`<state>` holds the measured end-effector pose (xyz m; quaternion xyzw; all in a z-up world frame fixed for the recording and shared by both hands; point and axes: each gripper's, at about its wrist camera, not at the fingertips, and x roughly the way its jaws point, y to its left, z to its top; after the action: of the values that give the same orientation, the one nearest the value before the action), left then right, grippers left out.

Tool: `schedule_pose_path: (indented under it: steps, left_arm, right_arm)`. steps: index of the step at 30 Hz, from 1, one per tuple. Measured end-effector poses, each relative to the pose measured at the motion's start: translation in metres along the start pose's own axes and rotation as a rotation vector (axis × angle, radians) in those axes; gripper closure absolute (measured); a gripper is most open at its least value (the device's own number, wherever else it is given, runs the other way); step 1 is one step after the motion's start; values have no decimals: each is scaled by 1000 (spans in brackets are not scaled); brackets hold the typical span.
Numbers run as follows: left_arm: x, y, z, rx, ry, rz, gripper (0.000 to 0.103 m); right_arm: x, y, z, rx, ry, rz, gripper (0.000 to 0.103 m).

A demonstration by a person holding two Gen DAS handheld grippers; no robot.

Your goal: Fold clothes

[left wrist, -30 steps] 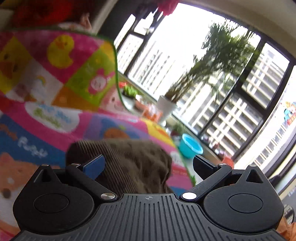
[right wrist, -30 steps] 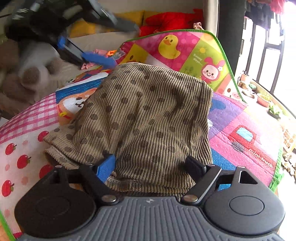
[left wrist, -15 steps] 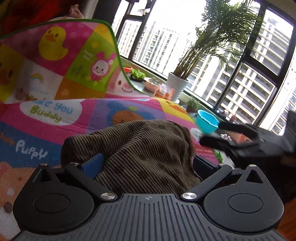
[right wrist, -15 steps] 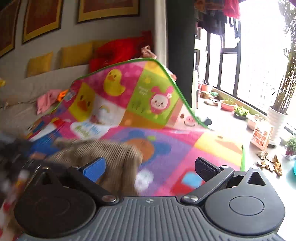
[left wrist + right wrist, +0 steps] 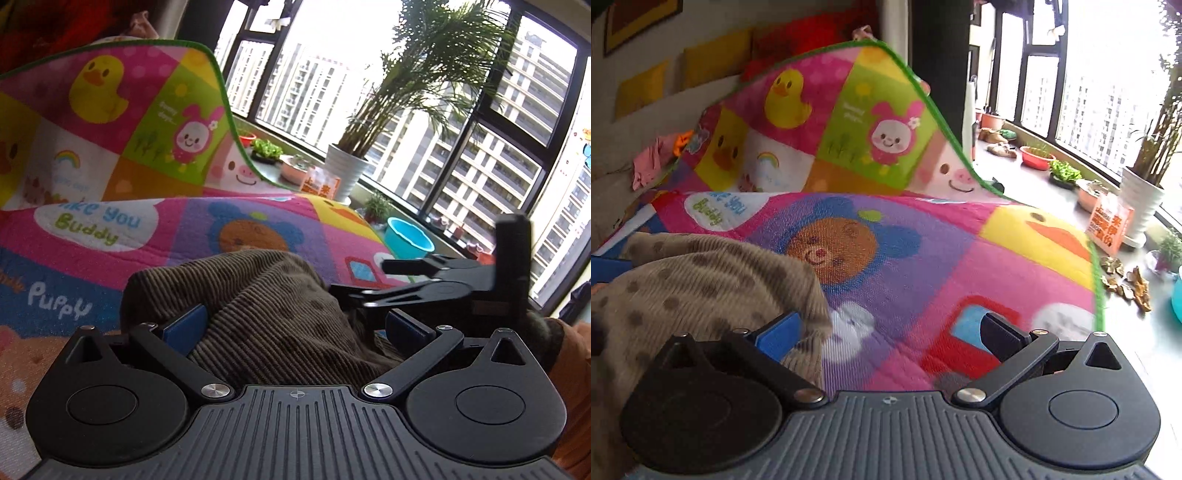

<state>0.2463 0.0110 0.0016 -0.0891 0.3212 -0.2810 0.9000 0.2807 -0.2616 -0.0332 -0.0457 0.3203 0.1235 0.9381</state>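
1. Garment point(image 5: 258, 314), brown dotted corduroy, lay bunched on the quilt point(image 5: 229, 229) right at my left claw point(image 5: 295, 328). Its jaws stood wide apart, cloth heaped between them but not pinched, I judged so I could take a fresh hold. My right claw point(image 5: 373, 280) hung just past the garment's right edge; the quilt beyond lay bare.

2. From my right claw point(image 5: 890, 332), also spread and empty, the garment point(image 5: 713, 280) reached only the blue finger point(image 5: 777, 334). Bare quilt point(image 5: 960, 258) ran to its green edge, with room to spread.
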Motion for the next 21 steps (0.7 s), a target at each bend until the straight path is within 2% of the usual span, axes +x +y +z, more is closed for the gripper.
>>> schedule_pose_path:
  steps: [4, 8, 10, 15, 18, 21]
  left_arm:
    - [0, 0, 0, 2, -3, 3, 0]
    - [-3, 0, 1, -5, -8, 9, 0]
    - [-5, -1, 2, -9, -10, 11, 0]
    - [-9, -2, 3, -17, -16, 18, 0]
    - [-14, -2, 2, -28, -22, 24, 0]
    - [-40, -4, -12, -82, -51, 46, 0]
  right_arm:
    - [-42, 1, -10, -29, -40, 77, 0]
    - [-66, 19, -34, -131, -21, 183, 0]
    - [-61, 32, -52, -169, 31, 174, 0]
    - [-58, 31, -64, -35, 66, 189, 0]
    - [-60, 33, -66, -17, 67, 172, 0]
    - [-64, 36, -69, -19, 51, 150, 0]
